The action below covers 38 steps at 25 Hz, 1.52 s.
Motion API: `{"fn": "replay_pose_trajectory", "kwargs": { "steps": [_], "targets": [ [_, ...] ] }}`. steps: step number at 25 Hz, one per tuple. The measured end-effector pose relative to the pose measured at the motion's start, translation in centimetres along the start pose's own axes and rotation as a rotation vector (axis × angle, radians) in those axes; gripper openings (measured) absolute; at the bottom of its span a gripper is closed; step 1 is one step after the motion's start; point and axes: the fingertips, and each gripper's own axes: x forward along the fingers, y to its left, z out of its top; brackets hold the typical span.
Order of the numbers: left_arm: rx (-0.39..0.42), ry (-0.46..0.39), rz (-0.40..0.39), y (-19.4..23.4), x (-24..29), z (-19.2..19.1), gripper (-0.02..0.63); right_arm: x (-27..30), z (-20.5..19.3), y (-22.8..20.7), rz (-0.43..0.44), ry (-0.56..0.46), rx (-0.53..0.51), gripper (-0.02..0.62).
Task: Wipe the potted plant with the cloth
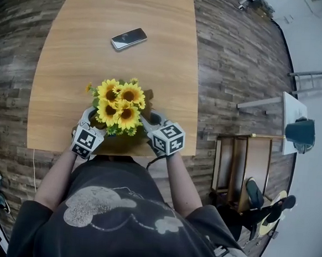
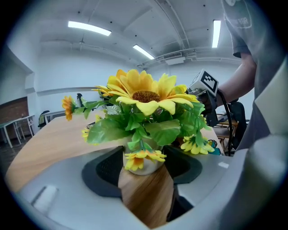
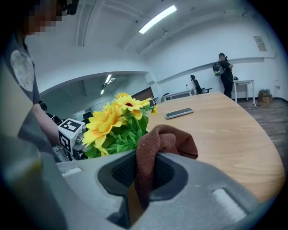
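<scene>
The left hand-held gripper (image 2: 144, 167) clamps the potted plant (image 1: 120, 106) on the tabletop (image 1: 100, 54); beside the plant, the right hand-held gripper (image 3: 143, 174) pinches a brown cloth (image 3: 165, 141).

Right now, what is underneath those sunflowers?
A small pale pot, standing on the wooden table and gripped by the left gripper. Leaves and a drooping bloom cover its rim, so any soil is unseen. In the head view the sunflowers hide it entirely.

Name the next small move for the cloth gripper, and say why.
Probably ease the right gripper in to press the brown cloth onto the nearest leaves. The cloth is clamped in it and looks just short of them, while the left gripper braces the pot.
</scene>
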Motion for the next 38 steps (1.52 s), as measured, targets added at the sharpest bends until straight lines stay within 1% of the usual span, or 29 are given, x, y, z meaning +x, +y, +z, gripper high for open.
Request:
{"fn": "replay_pose_trajectory", "kwargs": {
  "steps": [5, 11, 15, 17, 24, 29, 33, 35, 38],
  "targets": [
    [0.024, 0.012, -0.044, 0.0, 0.0, 0.1, 0.307, -0.7, -0.9, 1.9, 0.015, 0.010, 0.003, 0.046],
    [0.019, 0.003, -0.059, 0.0, -0.4, 0.0, 0.293, -1.1, -1.5, 3.8, 0.023, 0.001, 0.050, 0.046],
    [0.015, 0.001, -0.059, 0.2, -0.4, -0.1, 0.292, -1.2, -2.1, 4.7, 0.041, 0.011, 0.056, 0.046],
    [0.003, -0.001, -0.039, 0.4, -0.4, 0.0, 0.301, -1.5, -2.3, 5.0, 0.053, 0.013, 0.062, 0.046],
    [-0.033, -0.003, 0.053, 2.0, -1.5, -0.4, 0.295, -1.0, -2.9, 7.0, 0.114, 0.033, 0.037, 0.046],
    [-0.071, 0.001, 0.137, 3.5, -3.0, -1.1, 0.278, 0.0, -3.1, 9.2, 0.191, 0.068, -0.019, 0.046],
    [-0.098, 0.010, 0.182, 3.9, -4.7, -2.1, 0.280, 0.5, -3.3, 10.9, 0.245, 0.095, -0.067, 0.046],
    [-0.116, 0.014, 0.197, 3.8, -5.6, -2.4, 0.282, 0.3, -3.3, 11.0, 0.243, 0.093, -0.071, 0.046],
    [-0.150, 0.013, 0.198, 3.0, -6.6, -2.4, 0.289, -0.9, -3.4, 9.7, 0.202, 0.065, -0.044, 0.046]
  ]
}}
